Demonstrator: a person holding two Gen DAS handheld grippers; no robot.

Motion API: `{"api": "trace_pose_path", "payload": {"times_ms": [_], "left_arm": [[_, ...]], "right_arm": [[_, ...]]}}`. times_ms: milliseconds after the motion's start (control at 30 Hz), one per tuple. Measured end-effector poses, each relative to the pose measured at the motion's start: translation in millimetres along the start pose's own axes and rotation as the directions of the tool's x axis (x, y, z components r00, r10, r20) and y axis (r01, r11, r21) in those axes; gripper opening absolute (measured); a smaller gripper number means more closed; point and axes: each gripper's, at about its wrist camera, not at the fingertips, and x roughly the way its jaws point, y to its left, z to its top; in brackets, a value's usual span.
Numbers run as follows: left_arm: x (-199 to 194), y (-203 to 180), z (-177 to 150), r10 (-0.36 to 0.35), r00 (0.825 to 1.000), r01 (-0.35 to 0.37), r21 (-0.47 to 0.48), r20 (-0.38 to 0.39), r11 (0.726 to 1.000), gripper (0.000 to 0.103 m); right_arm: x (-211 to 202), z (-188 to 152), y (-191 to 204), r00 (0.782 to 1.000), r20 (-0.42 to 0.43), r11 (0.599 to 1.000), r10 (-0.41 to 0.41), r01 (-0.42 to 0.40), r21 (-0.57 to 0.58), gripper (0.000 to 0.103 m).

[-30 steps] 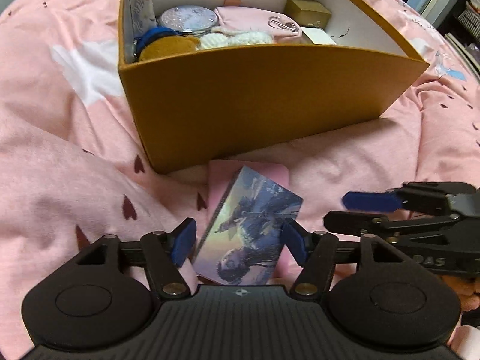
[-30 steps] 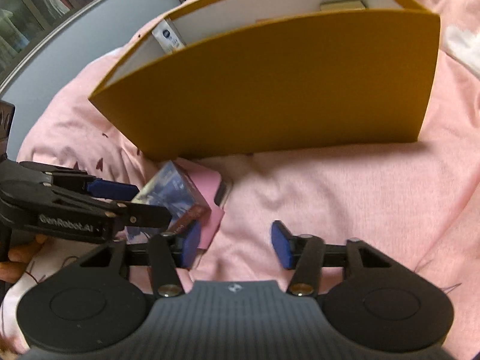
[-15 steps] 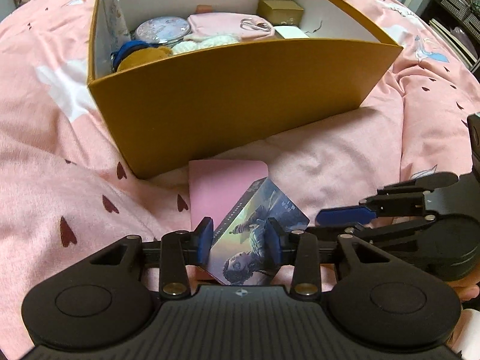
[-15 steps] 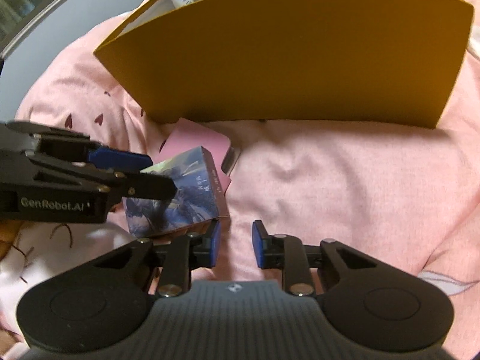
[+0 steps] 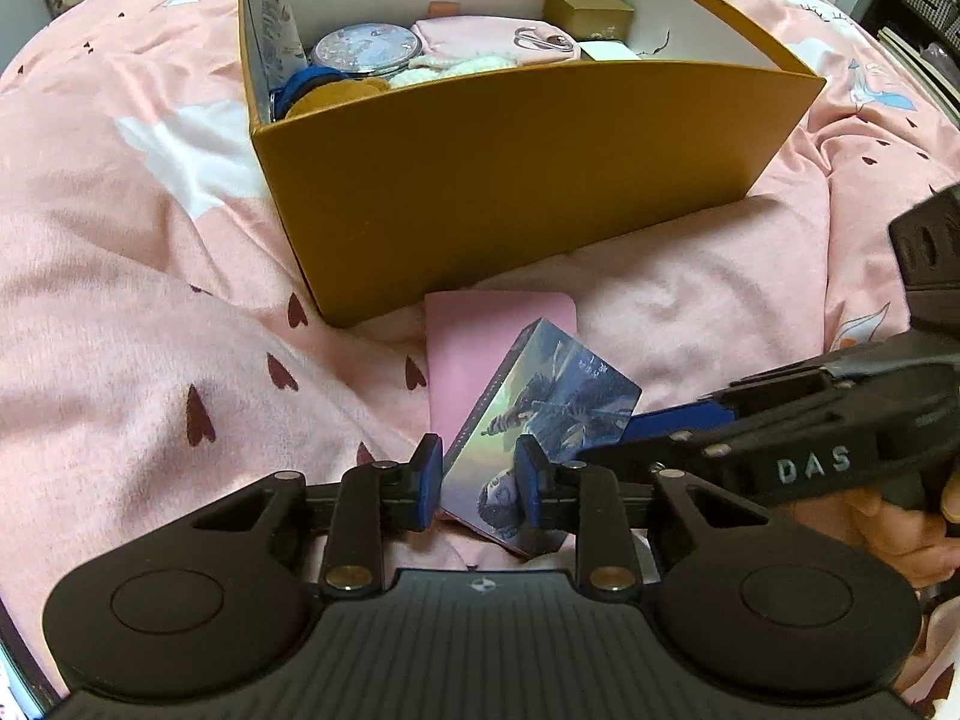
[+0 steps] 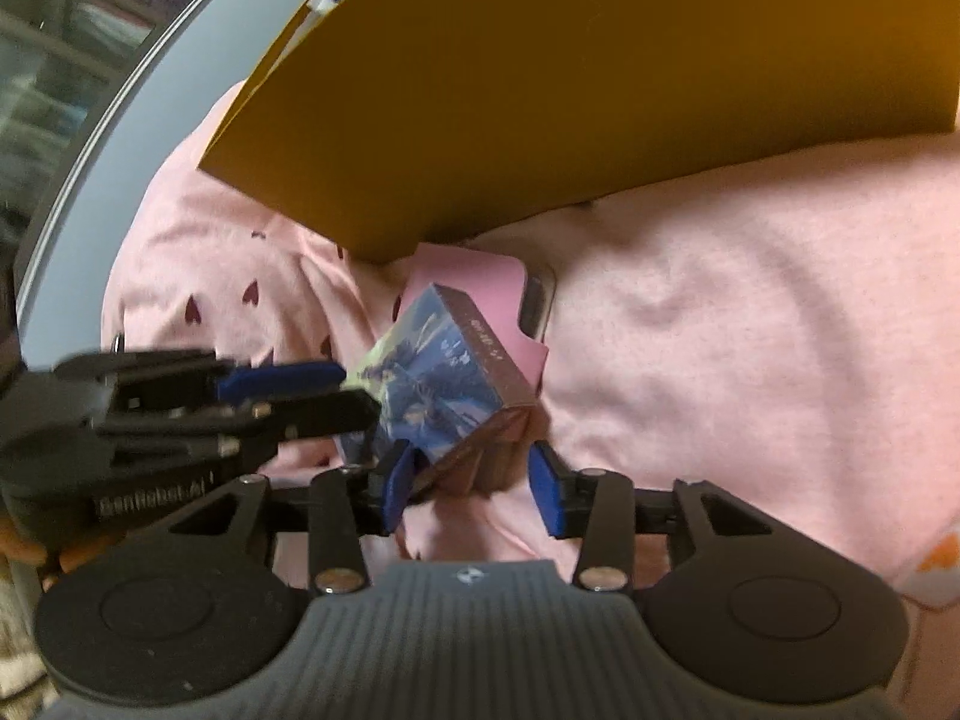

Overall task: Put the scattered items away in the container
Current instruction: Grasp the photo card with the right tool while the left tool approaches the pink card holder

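Observation:
A small box with a blue illustrated cover (image 5: 558, 396) stands tilted on a flat pink case (image 5: 480, 348) in front of the mustard cardboard container (image 5: 510, 180). My left gripper (image 5: 479, 474) is closing, its blue pads pressing on the picture box's two faces. In the right wrist view the picture box (image 6: 444, 372) has its lower corner between the pads of my right gripper (image 6: 474, 486), whose jaws are opening and stand just off it. The left gripper (image 6: 360, 390) reaches in from the left there, and the right gripper (image 5: 618, 438) comes in from the right in the left wrist view.
The container holds a round tin (image 5: 369, 51), a pink pouch (image 5: 480, 36), a small gold box (image 5: 588, 12) and knitted items. All of it rests on a soft pink bedspread (image 5: 150, 300) with heart prints. A hand (image 5: 888, 534) holds the right gripper. A grey bed edge (image 6: 120, 120) curves at the left.
The left jaws narrowed from wide apart until they pinch the picture box. The right gripper came closer and lower; its jaws first narrowed, then widened around the box's corner. The box tilted up steeper.

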Motion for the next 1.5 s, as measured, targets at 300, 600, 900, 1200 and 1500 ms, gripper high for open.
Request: {"api": "trace_pose_path", "payload": {"times_ms": [300, 600, 900, 1200, 1500], "left_arm": [[3.0, 0.4, 1.5, -0.143, 0.99, 0.143, -0.05, 0.004, 0.988, 0.03], [14.1, -9.2, 3.3, -0.217, 0.976, 0.216, -0.058, -0.009, 0.975, 0.029], [21.8, -8.8, 2.9, -0.199, 0.979, 0.196, -0.068, -0.036, 0.978, 0.021], [6.7, -6.3, 3.4, -0.173, 0.985, 0.173, -0.067, 0.018, 0.983, 0.024], [6.2, 16.2, 17.0, -0.092, 0.995, 0.087, -0.169, -0.024, 0.982, 0.026]], "right_arm": [[-21.5, 4.3, 2.9, 0.994, 0.103, 1.0, -0.025, 0.023, 0.018, 0.04], [-40.2, 7.2, -18.3, 0.984, 0.178, 0.994, -0.032, 0.013, 0.111, 0.04], [-11.6, 4.5, -32.1, 0.999, 0.048, 0.989, 0.004, -0.011, 0.147, 0.057], [-17.9, -2.1, -30.8, 0.994, 0.098, 0.988, 0.039, -0.053, 0.148, 0.034], [-59.1, 3.5, -1.2, 0.975, 0.215, 0.998, -0.06, 0.055, 0.03, 0.025]]}}
